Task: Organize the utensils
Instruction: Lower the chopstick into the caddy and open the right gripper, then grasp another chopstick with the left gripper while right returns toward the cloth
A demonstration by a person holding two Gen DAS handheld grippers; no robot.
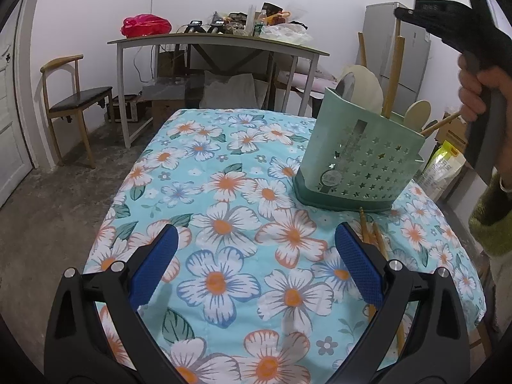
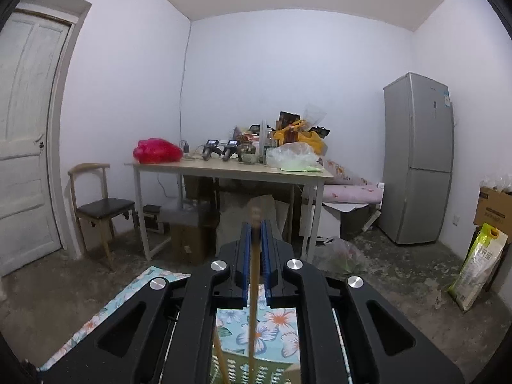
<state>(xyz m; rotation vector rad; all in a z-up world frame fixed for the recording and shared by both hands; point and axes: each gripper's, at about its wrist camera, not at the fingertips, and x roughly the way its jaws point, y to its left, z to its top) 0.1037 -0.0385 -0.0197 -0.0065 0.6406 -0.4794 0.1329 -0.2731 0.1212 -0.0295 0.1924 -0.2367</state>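
On holder (image 1: 358, 160) round label unreadable; L tool (image 1: 256, 249) apart, R tool (image 2: 256, 240) clamps chopstick (image 2: 253, 304).

walls white | floor (image 2: 400, 275) bare concrete | fridge (image 2: 419, 156) | chair (image 2: 102, 211)

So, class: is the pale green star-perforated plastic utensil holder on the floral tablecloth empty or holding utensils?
Holding utensils. The pale green star-perforated plastic utensil holder has a wooden spoon and a wooden handle sticking out of its top.

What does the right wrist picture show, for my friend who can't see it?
The right gripper is shut on a thin wooden chopstick, held above a green utensil basket on a flowery tablecloth. Behind are a cluttered table and a grey fridge.
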